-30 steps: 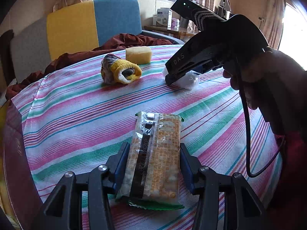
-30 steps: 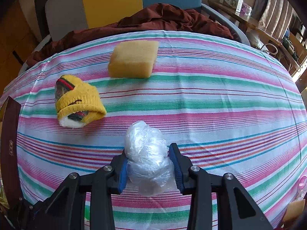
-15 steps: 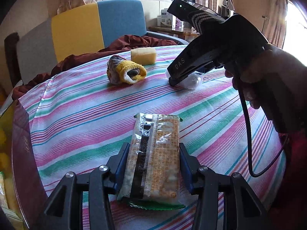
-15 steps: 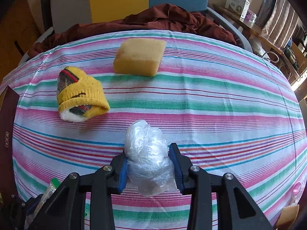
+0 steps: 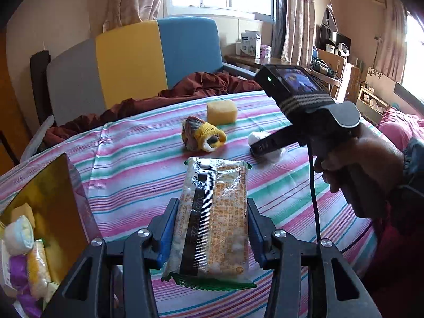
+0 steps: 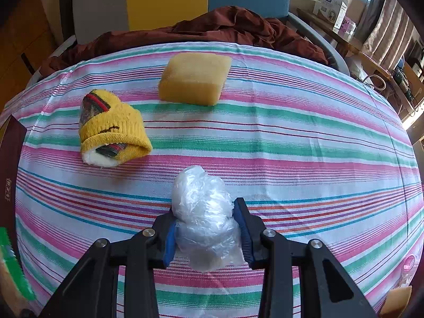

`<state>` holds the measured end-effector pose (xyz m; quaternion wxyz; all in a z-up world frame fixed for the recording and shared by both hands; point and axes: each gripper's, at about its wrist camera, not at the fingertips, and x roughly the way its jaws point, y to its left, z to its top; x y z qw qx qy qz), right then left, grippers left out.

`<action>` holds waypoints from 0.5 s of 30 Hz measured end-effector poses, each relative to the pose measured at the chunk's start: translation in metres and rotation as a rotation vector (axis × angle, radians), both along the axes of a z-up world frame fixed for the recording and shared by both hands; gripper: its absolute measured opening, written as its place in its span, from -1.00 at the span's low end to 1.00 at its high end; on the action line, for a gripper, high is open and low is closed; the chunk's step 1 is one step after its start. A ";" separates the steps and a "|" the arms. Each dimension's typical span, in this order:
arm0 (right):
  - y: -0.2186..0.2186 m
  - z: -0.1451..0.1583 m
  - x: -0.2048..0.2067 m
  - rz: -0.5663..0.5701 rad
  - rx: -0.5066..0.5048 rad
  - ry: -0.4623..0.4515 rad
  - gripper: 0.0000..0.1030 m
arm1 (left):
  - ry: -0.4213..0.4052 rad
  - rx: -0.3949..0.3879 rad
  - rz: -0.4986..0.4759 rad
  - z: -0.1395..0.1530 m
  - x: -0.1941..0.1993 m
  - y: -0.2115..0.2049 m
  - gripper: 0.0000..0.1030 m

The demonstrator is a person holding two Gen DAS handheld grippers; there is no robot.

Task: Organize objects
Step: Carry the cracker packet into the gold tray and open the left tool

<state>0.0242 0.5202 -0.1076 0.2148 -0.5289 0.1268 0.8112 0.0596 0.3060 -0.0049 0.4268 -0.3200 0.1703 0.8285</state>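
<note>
Over on the left there's an open box [image 5: 53, 196] with stuff already in it. The left hand-held gripper [image 5: 209, 235] is clamped on a snack packet [image 5: 212, 212], up off the table [image 6: 291, 137], so just swing it over and drop gently. The right hand-held gripper [image 6: 206, 233] is squeezing a plastic wad [image 6: 204, 212].

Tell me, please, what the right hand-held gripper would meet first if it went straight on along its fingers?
Probably the striped tablecloth right ahead: the right hand-held gripper, shut on the plastic bundle, points steeply down.
</note>
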 end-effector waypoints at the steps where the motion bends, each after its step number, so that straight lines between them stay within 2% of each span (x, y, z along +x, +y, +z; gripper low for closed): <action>1: -0.001 0.000 0.001 0.000 0.002 0.000 -0.25 | 0.002 0.001 0.012 0.004 -0.001 -0.005 -0.05; 5: -0.002 0.000 0.001 0.004 0.013 -0.001 -0.26 | 0.005 0.004 0.077 0.014 -0.012 -0.028 -0.05; 9: -0.006 0.001 0.003 0.008 0.024 -0.002 -0.25 | -0.008 -0.004 0.133 0.012 -0.026 -0.050 -0.05; 13: -0.006 0.000 0.004 0.008 0.033 -0.003 -0.25 | -0.033 -0.005 0.180 0.010 -0.038 -0.074 -0.05; 15: -0.006 0.000 0.004 0.011 0.041 -0.006 -0.26 | -0.072 0.010 0.207 0.009 -0.050 -0.089 -0.05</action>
